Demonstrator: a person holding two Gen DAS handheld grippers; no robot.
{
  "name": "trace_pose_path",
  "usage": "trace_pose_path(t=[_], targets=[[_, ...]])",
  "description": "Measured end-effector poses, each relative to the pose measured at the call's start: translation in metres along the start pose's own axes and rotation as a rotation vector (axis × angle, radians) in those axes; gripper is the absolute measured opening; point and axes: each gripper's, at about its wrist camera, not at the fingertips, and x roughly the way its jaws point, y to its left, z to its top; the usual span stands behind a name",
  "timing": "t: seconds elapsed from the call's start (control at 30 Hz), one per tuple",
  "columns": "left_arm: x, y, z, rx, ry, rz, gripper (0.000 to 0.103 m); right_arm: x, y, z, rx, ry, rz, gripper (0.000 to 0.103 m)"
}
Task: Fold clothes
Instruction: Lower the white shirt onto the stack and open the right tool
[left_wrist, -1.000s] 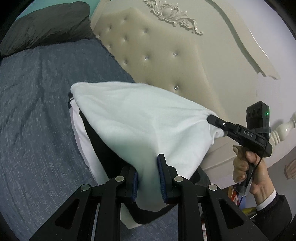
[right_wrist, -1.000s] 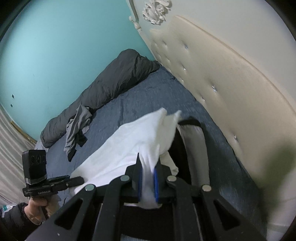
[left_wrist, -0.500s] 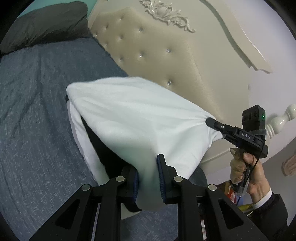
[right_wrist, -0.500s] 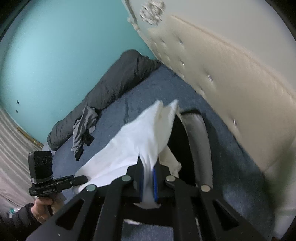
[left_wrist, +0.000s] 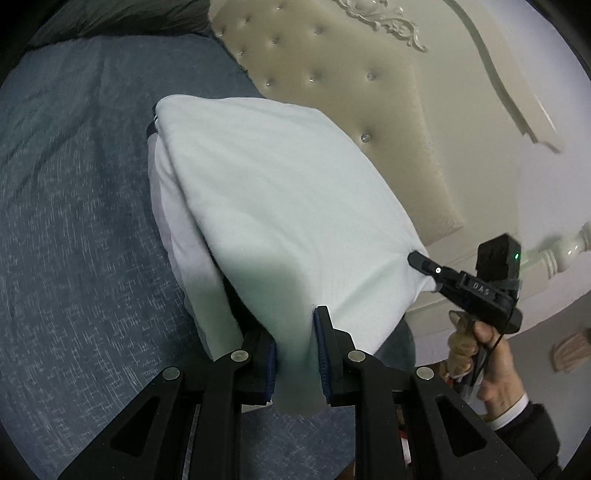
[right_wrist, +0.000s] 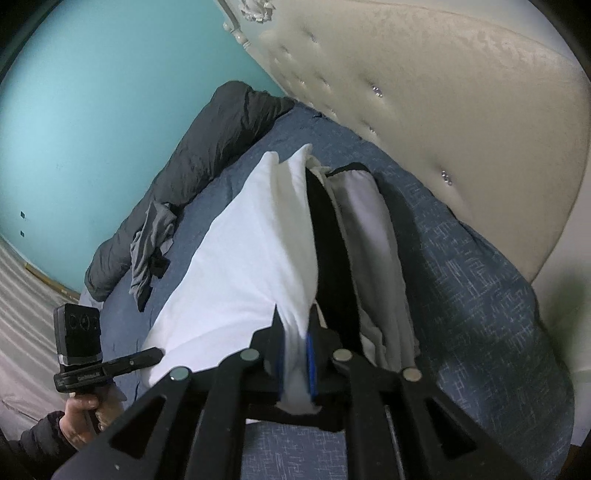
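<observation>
We have the soft white knit garment with black panels (left_wrist: 280, 206) pinched at two near corners and stretched over the speckled blue-grey bedspread (left_wrist: 74, 221), its far fold lying toward twelve o'clock below the cream tufted headboard (left_wrist: 332, 85).

In the left wrist view, the left gripper (left_wrist: 295, 350) at six o'clock is clamped on a bunched white edge, cloth filling the gap between its blue pads. At four o'clock the right gripper (left_wrist: 417, 258) bites the other corner. Its body carries the letters "DAS"; we read nothing else.

In the right wrist view, the left gripper (right_wrist: 155, 354) sits at eight o'clock, and the right gripper (right_wrist: 295, 354) at six o'clock is closed on a thin white hem.

We judge the fabric light, limp and a little stretchy. It sags between our holds, so corners and hems are the places to grip, with both layers caught together.
</observation>
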Motion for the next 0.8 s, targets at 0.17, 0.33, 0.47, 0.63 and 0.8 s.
trace_pose_path(t=[0.17,0.33,0.47,0.63,0.8], targets=[[-0.008,-0.002,0.004,0.003,-0.004,-0.003,0.019,-0.013,0.004,0.009,0.068,-0.028,0.080,0.008],[-0.014,-0.009,0.012,-0.006,0.004,-0.014,0.018,-0.026,0.018,0.025,0.075,0.014,0.063,0.007],[-0.015,-0.005,0.015,-0.035,0.024,-0.029,0.018,-0.035,0.013,0.026,0.146,-0.006,0.117,0.007],[-0.004,0.001,0.010,-0.025,0.055,0.010,0.018,-0.015,0.007,0.012,0.100,0.039,0.000,0.007],[-0.006,0.001,0.007,-0.007,0.044,0.015,0.019,-0.010,-0.005,-0.004,0.086,-0.010,-0.069,0.021]])
